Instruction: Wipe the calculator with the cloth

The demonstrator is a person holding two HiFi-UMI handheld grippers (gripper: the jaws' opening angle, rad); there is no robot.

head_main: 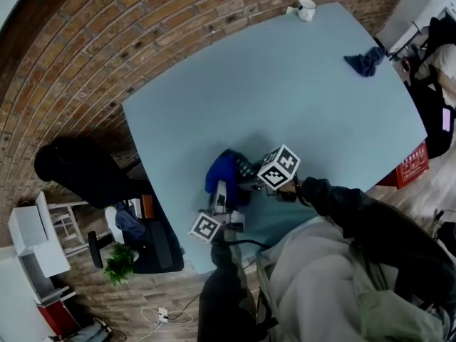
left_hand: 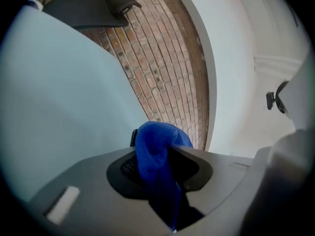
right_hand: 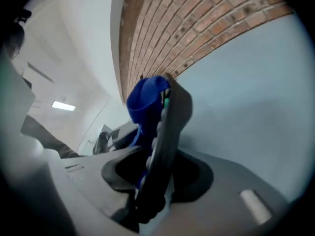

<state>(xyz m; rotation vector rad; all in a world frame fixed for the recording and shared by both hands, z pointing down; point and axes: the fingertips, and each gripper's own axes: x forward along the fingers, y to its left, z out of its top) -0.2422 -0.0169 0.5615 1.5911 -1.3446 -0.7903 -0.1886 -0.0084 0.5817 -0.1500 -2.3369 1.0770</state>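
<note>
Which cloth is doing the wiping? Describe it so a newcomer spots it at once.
On the big pale blue table, look at the near edge, right in front of the person. The bright royal-blue fabric cloth is bunched in the left gripper, beside the dark calculator. The other cloth, darker navy, lies loose at the far right corner.
</note>
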